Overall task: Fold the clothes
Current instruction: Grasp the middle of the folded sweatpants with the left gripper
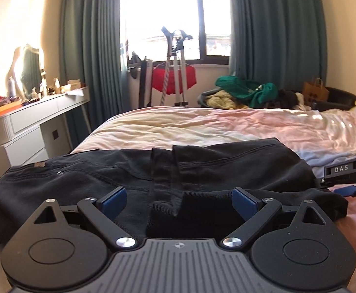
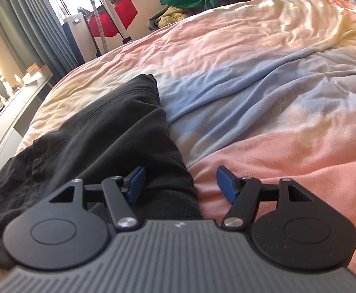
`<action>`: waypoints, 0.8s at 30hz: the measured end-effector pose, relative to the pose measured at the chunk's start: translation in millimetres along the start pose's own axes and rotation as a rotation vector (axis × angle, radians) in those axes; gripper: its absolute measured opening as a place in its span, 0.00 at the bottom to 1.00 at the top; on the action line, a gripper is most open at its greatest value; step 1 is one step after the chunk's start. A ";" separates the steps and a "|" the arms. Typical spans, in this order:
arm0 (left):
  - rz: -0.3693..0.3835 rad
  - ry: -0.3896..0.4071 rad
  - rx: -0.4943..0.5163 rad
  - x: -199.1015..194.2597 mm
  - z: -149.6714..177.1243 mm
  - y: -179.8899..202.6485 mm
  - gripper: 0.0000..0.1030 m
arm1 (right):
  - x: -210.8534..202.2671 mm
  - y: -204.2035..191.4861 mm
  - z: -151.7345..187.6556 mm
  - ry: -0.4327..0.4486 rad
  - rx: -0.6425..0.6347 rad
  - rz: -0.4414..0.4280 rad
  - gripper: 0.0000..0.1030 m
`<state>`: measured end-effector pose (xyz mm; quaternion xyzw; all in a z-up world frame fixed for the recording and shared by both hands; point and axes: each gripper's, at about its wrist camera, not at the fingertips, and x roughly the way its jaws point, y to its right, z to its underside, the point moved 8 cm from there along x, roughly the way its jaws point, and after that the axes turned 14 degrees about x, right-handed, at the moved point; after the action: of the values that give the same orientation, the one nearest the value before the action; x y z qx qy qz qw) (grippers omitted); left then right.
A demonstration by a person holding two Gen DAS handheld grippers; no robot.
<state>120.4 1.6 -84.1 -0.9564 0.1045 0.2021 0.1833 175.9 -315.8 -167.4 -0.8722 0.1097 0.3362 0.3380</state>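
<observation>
While the black trousers are lying folded across the near edge of the bed, on the pink, cream and blue duvet, both tools are hovering at the garment's near hem with nothing caught in them. The left gripper is standing with its jaws wide apart over the middle of the cloth, where a dark strip of fabric is running toward the camera; the right gripper is likewise spread, one blue pad sitting over the trousers' right-hand end and the other over bare duvet. Judging by this, a fold is either being lined up or just being finished. A next fold is probably calling for both grippers to be lowering and pinching the near edge, each taking all layers together so the bundle is not sliding apart.
</observation>
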 end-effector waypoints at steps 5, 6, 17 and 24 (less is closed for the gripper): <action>0.059 -0.026 -0.016 18.0 -2.2 11.4 0.81 | -0.2 5.5 0.0 -0.023 0.068 -0.020 0.64; 0.057 -0.036 -0.019 23.1 -1.4 12.2 0.81 | -0.9 5.7 0.3 -0.024 0.075 -0.022 0.64; 0.096 -0.109 -0.063 50.0 7.4 12.9 0.29 | -0.8 0.3 1.4 0.000 0.026 0.004 0.65; 0.080 -0.145 -0.097 47.5 8.7 5.6 0.24 | -2.7 -4.8 1.0 0.024 -0.021 0.018 0.65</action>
<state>158.3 -6.1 -113.4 -0.9420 0.1193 0.2829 0.1357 175.4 -311.7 -163.7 -0.8786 0.1183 0.3300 0.3244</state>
